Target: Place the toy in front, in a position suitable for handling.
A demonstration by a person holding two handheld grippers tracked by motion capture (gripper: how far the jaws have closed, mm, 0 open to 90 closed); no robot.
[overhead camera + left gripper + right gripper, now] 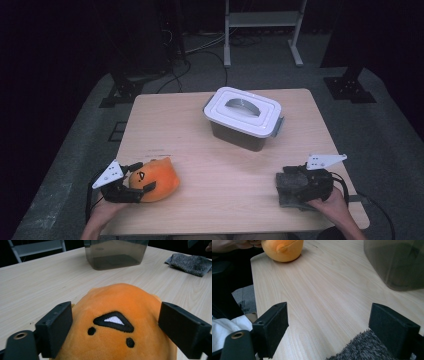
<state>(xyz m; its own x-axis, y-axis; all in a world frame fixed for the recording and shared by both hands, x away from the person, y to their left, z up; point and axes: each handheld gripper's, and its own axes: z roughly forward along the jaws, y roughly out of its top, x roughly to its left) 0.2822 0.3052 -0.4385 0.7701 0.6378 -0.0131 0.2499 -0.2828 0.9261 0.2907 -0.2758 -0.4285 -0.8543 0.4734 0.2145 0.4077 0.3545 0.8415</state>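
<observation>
The work looks barely begun: the orange plush toy (pixel 154 180) lies on the table (pixel 200 150) at the person's near left, not yet lifted, and the lidded box (pixel 243 118) stands well ahead of both grippers with its lid on. Grasping, carrying and, I judge, opening the box all remain. The left gripper (pixel 140 176) straddles the toy, its jaws spread wide on either side of the plush head; the pads sit just beside the fabric, without a clear squeeze, so it is not gripping yet. The right gripper (pixel 291 184) rests with its jaws apart over a grey cloth (pixel 289 192), which lies under and just beside one pad, unclamped.
</observation>
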